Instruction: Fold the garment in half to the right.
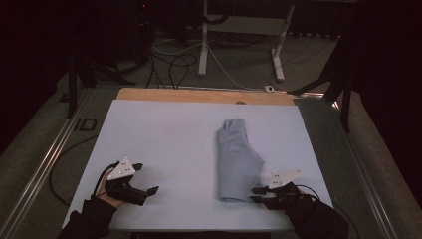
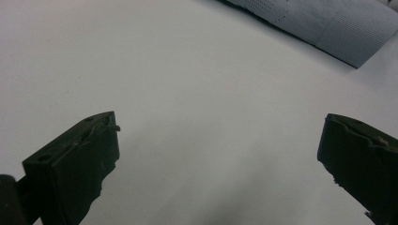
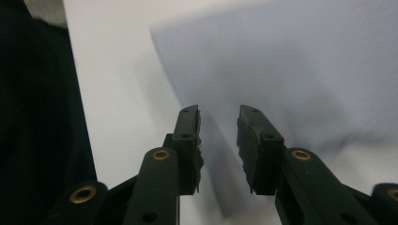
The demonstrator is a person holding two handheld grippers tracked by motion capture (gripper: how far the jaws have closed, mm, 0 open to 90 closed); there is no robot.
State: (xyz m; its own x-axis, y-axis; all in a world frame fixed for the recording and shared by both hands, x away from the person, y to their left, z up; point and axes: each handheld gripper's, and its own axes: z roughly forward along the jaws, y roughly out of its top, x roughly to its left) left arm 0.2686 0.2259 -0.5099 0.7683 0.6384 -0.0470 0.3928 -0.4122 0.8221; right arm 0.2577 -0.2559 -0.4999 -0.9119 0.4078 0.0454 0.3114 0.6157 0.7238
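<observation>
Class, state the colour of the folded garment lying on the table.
The folded garment is light grey-blue; the high view shows it best.

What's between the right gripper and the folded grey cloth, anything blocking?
Nothing visible. The right gripper sits at the near right corner of the folded grey cloth, jaws apart, with bare white table sheet around.

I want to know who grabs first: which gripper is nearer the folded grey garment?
Right. The right gripper is at the folded grey garment's near corner, jaws apart; the left gripper sits well off to its left over bare table.
</observation>
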